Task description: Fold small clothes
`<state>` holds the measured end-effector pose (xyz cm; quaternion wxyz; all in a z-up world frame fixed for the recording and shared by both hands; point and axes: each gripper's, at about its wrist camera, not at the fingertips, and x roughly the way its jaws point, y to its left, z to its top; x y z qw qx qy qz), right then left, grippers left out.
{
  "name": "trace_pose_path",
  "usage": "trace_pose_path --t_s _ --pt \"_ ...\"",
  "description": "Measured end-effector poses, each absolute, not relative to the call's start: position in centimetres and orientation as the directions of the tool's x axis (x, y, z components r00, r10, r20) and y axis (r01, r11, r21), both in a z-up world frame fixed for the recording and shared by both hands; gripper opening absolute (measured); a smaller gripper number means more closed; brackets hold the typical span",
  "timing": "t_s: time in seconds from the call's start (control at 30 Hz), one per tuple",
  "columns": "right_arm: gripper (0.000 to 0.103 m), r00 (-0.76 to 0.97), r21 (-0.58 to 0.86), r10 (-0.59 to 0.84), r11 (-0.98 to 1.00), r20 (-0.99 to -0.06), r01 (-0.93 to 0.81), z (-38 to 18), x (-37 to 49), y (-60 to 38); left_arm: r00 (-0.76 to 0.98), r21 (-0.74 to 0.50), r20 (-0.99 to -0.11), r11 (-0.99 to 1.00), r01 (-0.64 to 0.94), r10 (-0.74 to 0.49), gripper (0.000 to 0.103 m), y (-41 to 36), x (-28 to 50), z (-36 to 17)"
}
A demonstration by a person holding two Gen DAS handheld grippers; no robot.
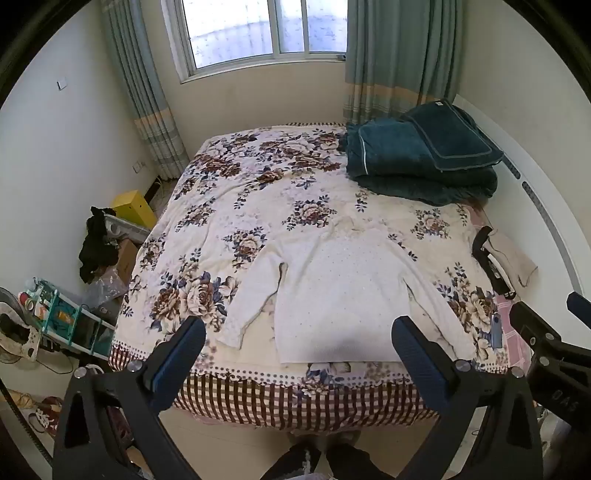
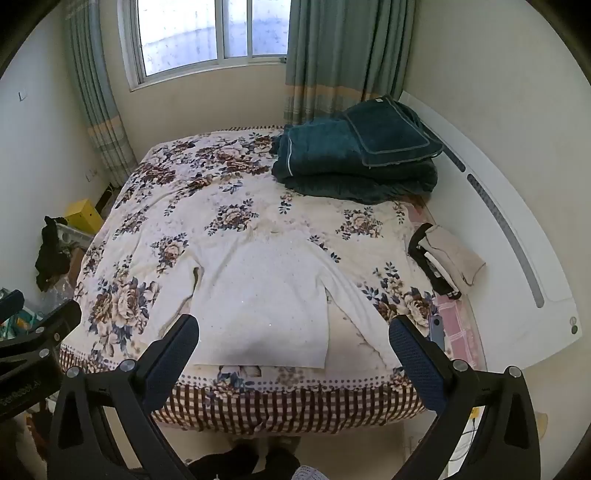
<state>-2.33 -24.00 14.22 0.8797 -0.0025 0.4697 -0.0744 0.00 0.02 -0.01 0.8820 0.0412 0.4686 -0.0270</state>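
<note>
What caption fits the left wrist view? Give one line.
Open left hand-held gripper above a white long-sleeved top spread flat on a floral bedspread.

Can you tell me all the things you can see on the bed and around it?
white top: one, white with tiny dots, spread flat at the near end of the bed, sleeves out.
bedspread: one, cream with brown and blue flowers, covering the bed.
blanket stack: one, dark teal, folded at the far right corner.
beige cloth: one, folded, at the right edge.
curtains: two, grey-green, beside the window.
yellow box: one, on the floor to the left.
black garment: one, draped to the left.
left tool: one, black with blue pads, open, above the bed's near edge.
right tool: one, the same, open.
</note>
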Motion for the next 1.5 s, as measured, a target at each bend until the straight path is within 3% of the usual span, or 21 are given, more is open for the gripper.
trace_pose_path --t_s 1.5 --pt "0.103 0.571 -0.067 -0.123 0.991 -0.812 0.118 15.0 -3.0 -23.5 0.582 0.027 -0.813 0.997 0.075 -0.022 0.103 -0.7 0.2 2.8"
